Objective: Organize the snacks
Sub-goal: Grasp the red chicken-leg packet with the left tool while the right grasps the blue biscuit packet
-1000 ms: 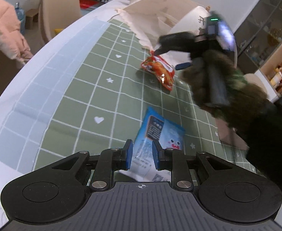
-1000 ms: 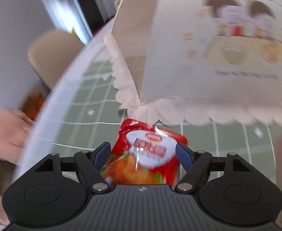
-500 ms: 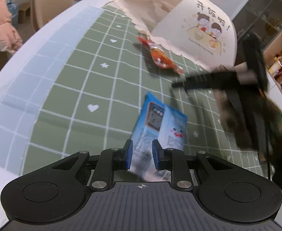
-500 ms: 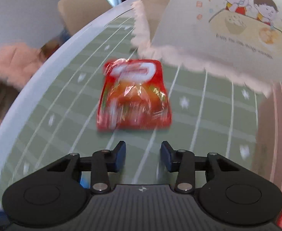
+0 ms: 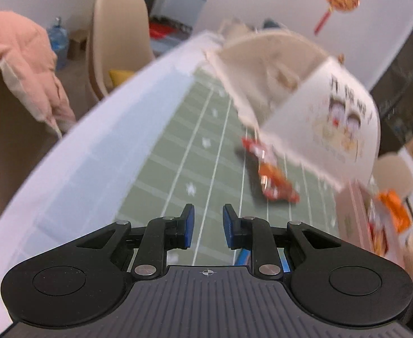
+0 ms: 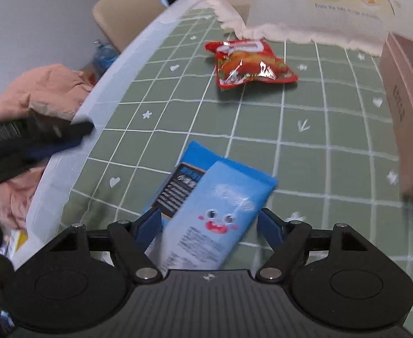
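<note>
A blue snack packet point(image 6: 206, 197) lies on the green checked tablecloth point(image 6: 319, 129), between the spread fingers of my right gripper point(image 6: 209, 222), which is open around its near end. A red snack packet point(image 6: 248, 63) lies farther off by the food cover; it also shows in the left wrist view point(image 5: 271, 174). My left gripper point(image 5: 208, 225) is empty, its fingers a narrow gap apart, above the cloth. It shows from the side in the right wrist view point(image 6: 37, 132). A sliver of the blue packet point(image 5: 241, 256) shows under its right finger.
A cream food cover point(image 6: 333, 5) with cartoon print stands at the back of the table. A pink box point(image 6: 403, 107) holding snacks stands on the right. A beige chair point(image 5: 113, 42) and a pink jacket point(image 5: 17, 67) are off the table's left edge.
My right gripper drew back from the red packet and opened over the blue packet. My left gripper lifted off the blue packet and swung left and up.
</note>
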